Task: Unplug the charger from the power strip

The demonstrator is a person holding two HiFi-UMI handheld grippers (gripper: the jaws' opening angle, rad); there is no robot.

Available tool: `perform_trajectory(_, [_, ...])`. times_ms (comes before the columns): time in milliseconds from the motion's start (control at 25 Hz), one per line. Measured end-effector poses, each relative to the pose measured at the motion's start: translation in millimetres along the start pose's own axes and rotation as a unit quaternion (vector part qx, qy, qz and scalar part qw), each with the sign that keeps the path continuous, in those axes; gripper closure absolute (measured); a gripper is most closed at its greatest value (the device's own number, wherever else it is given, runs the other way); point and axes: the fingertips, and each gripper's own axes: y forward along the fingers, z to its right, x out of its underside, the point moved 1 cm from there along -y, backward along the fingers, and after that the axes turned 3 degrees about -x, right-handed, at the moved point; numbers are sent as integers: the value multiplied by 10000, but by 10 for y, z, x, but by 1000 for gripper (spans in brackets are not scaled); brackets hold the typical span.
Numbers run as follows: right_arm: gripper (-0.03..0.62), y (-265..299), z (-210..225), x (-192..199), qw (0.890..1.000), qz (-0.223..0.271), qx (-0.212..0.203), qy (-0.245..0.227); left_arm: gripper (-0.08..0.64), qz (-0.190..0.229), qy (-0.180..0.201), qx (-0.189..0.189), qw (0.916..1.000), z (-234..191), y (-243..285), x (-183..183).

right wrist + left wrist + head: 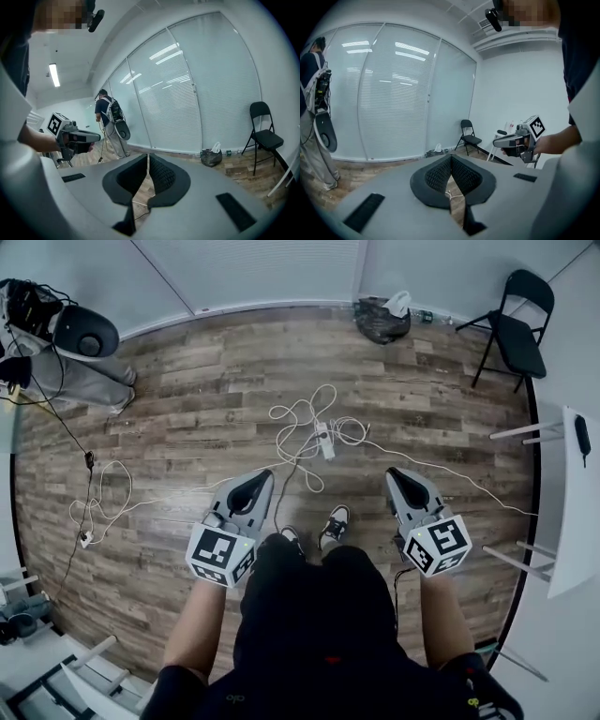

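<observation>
Both empty, jaws closed: left tool (253, 488), right tool (403, 482). Power strip (324, 441) lies on the floor (187, 409) ahead, midway between them, well apart, long axis running away from me. Charger too small to make out.

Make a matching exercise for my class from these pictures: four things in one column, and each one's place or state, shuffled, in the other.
1 folding chair
2 power strip
3 dark bag
4 right tool

a shut, empty
b on the floor amid white cables
c slumped against the far wall
d upright, far right corner

Pairs: 1-d, 2-b, 3-c, 4-a
</observation>
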Motion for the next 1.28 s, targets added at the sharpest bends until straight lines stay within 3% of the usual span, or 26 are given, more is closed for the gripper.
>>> perform_trajectory(160, [563,195,114,224,9995,-48,-14,298,541,-113,25,17,9999,-68,406,174])
perform_trajectory(280, [563,451,198,515,9995,-242,37,178,541,-217,40,120,9997,-179,765,442])
perform_trajectory(480, [561,950,604,1130,9978,-461,467,22,541,-508,105,376,9979,-457,1442,1065])
perform_trajectory(640, [561,1415,967,1884,9944,-727,735,-210,541,-664,231,481,9964,-735,1939,1784])
perform_trajectory(920, [561,2223,1322,3204,9927,-1011,600,-270,541,-930,244,722,9927,-1058,2766,3130])
perform_trajectory(1080, [560,2707,1482,4025,9924,-1094,441,-362,541,-936,55,953,9910,-1244,3178,3840])
perform_trajectory(1280, [534,3319,1847,5269,9893,-1374,258,-421,541,-1147,380,1207,9853,-1404,3864,4870])
